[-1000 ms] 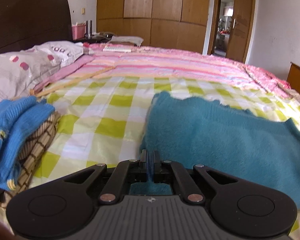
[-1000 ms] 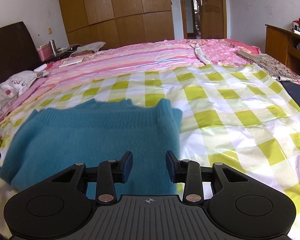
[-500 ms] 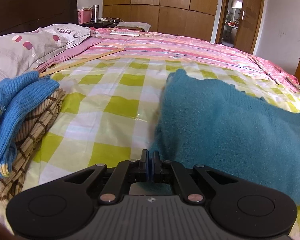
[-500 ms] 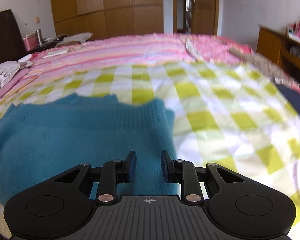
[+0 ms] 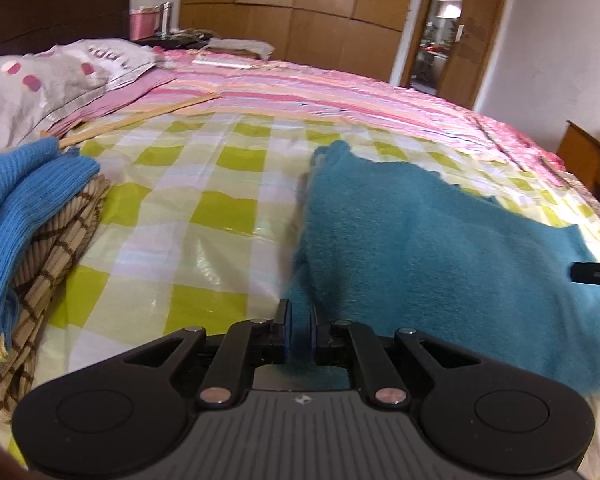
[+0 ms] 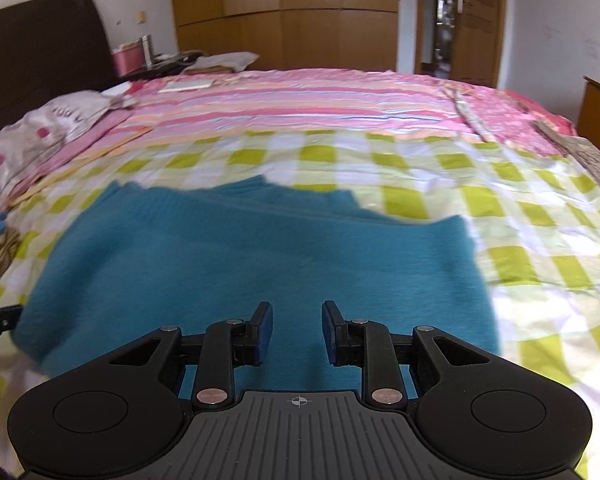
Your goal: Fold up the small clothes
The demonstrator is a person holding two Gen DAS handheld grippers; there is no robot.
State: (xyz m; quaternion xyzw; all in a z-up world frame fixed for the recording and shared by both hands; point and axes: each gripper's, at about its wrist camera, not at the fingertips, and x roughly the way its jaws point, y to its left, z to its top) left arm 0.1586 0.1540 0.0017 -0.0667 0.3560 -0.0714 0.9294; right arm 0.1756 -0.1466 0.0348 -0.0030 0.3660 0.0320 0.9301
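Left gripper [image 5: 298, 322] jaws just easing apart, teal sweater [image 5: 440, 264] edge between them, probably letting the fold settle; right gripper [image 6: 296, 330] jaws released above it.

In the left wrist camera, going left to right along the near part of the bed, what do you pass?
Blue knit garment on a brown checked garment → bare yellow-checked sheet → teal sweater → right gripper's fingertip at the frame's edge.

blurred: teal sweater [image 6: 256, 256] far edge, centre frame | cut off: stacked clothes [image 5: 28, 240] at left edge | hidden: sweater hem under left claw [image 5: 298, 330]
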